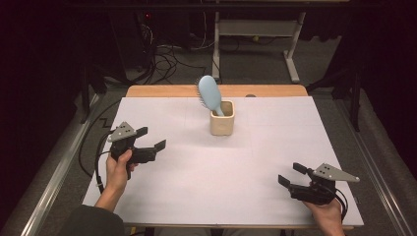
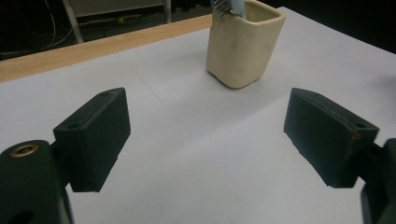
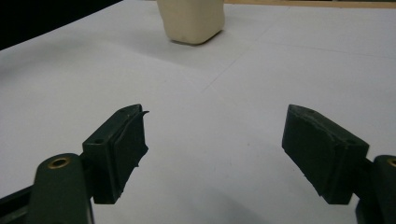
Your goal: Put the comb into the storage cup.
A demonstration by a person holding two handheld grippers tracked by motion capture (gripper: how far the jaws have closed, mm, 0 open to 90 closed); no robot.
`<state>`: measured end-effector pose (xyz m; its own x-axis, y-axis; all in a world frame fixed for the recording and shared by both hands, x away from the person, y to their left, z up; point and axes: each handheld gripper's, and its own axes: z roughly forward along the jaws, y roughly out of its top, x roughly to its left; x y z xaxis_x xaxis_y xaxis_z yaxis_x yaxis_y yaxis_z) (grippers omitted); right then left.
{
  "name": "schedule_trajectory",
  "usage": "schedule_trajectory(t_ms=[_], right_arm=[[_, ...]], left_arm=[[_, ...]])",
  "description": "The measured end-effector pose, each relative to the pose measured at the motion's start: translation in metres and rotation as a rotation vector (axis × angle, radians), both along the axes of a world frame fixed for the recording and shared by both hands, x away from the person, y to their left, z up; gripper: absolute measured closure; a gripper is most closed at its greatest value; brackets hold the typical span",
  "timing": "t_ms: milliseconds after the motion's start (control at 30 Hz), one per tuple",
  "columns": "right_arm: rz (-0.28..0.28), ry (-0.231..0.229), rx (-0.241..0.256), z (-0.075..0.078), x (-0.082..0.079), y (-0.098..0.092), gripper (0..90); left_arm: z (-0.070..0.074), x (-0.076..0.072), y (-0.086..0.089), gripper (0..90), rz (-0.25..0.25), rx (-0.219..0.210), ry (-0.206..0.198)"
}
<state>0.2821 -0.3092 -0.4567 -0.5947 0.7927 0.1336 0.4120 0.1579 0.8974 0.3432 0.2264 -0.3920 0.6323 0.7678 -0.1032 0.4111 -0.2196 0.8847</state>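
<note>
A light-blue hairbrush point(image 1: 209, 93) stands handle-down in a cream cup point(image 1: 222, 118) near the far middle of the white bench point(image 1: 275, 147). Its bristled head sticks up out of the cup and leans to the left and slightly away from the person, so its long axis runs from the cup's mouth up toward the far left. The brush is the one thing in the cup; how deep the handle goes cannot be seen.

The left tool point(image 1: 151, 139) hovers over the left side of the bench, held in the person's left hand point(image 1: 118, 169), with its jaws spread wide and nothing between them. In the left gripper view the cup point(image 2: 243, 44) lies ahead and a little to the right of the gap between the jaws, with a bit of the brush's bristles point(image 2: 223, 6) showing at its rim.

The right tool point(image 1: 291, 174) sits low near the front right edge, also wide open and holding nothing. In the right gripper view the cup point(image 3: 191, 21) is ahead and left of centre, well apart.

Judging from the high view, the left tool is the nearer of the two to the cup, and the brush head tilts toward its side, so the left seems better placed to reach the head, while the right could steady the cup.
</note>
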Motion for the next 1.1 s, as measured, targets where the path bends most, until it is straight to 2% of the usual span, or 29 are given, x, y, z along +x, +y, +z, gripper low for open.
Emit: schedule_trajectory(t_ms=[1100], right_arm=[[-0.001,0.001,-0.003,0.000,0.000,0.000,22.3]], left_arm=[[-0.012,-0.026,0.013,15.6,0.011,0.001,-0.008]])
